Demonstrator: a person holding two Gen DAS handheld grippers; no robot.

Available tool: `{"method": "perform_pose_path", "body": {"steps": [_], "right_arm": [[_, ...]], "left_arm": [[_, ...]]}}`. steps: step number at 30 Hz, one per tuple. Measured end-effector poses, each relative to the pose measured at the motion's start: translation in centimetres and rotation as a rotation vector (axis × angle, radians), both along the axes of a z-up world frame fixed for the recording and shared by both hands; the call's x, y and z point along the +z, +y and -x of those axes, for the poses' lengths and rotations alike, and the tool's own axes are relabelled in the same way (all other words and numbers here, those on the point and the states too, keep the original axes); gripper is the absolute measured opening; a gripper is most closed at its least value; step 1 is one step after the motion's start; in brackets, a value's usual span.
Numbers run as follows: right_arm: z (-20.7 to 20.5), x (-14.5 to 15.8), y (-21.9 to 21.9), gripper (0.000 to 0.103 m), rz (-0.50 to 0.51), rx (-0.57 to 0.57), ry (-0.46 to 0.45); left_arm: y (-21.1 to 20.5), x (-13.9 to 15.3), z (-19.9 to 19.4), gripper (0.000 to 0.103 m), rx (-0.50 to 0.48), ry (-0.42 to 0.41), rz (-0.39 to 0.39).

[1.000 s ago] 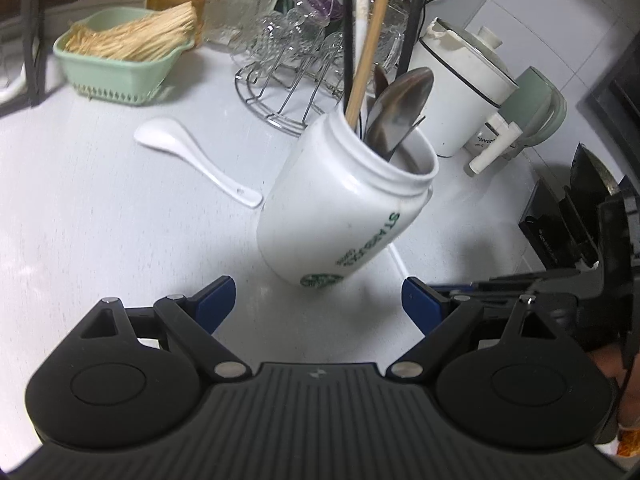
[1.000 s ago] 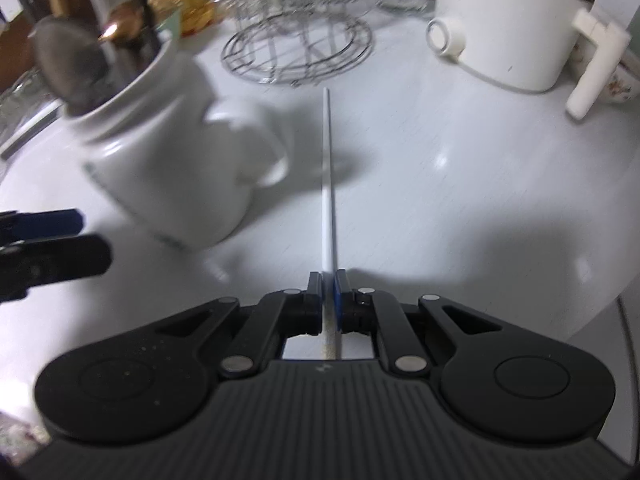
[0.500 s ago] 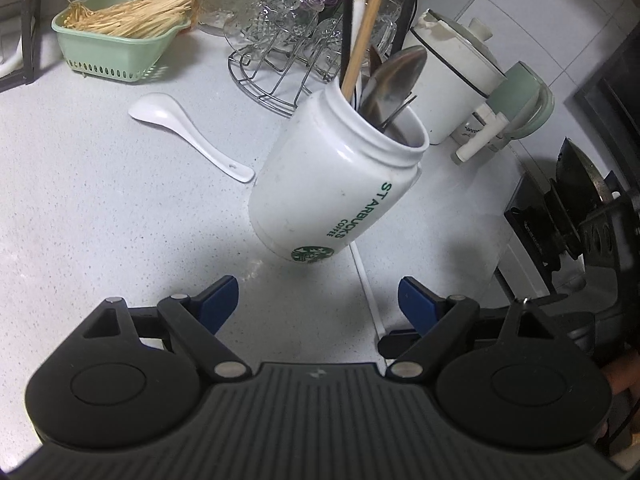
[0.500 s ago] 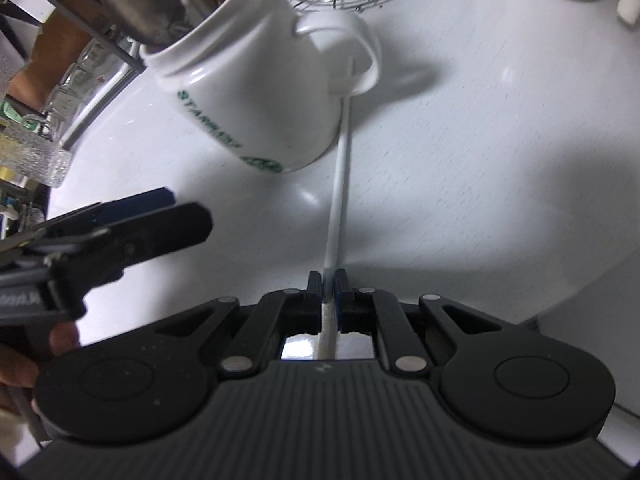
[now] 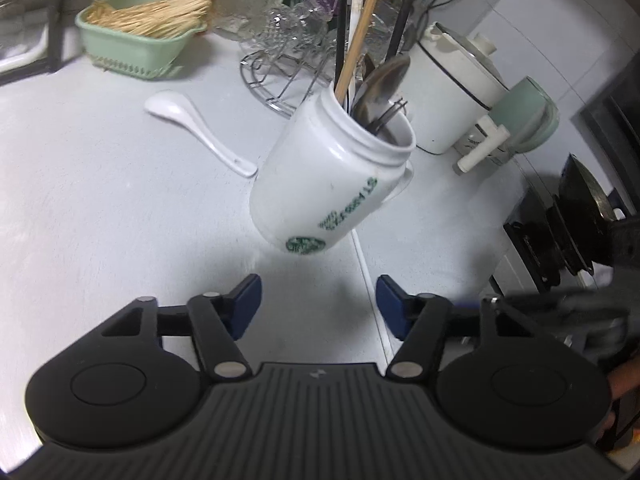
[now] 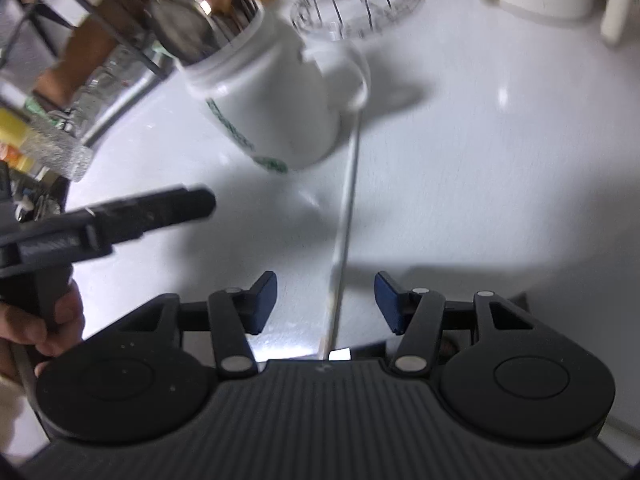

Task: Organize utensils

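Chopstick, thin and white (image 6: 347,196), lies lengthwise between right gripper's (image 6: 326,286) wide-open jaws, ungripped, far tip by white ceramic mug (image 6: 272,92).

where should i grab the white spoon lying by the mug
Grip the white spoon by mid-handle, from above, fingers straddling its width. It lies flat on the counter, the handle is narrow and straight, and its tip sits near the mug, so the middle has more room.

White mug (image 5: 328,184): round green logo near base, green lettering blurred, unreadable.
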State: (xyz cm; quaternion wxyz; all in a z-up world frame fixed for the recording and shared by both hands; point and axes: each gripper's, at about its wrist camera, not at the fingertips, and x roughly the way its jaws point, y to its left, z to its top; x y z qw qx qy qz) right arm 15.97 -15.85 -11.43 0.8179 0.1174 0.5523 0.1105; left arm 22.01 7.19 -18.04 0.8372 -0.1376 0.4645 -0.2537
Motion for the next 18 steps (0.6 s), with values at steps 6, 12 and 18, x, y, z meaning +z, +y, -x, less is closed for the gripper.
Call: {"method": "perform_pose_path", "body": {"steps": [6, 12, 18], "right_arm": [[-1.8, 2.4, -2.7, 0.057, 0.039, 0.140, -0.170], [-3.3, 2.3, -3.6, 0.057, -0.002, 0.309, -0.259], [-4.1, 2.7, -3.7, 0.061, -0.060, 0.425, -0.321]], "left_arm": [[-2.1, -0.2, 4.1, 0.054, 0.124, 0.051, -0.013], [-4.6, -1.4, 8.3, 0.054, 0.221, 0.109, -0.017], [-6.3, -2.7, 10.7, 0.055, 0.303, 0.158, 0.005]]}}
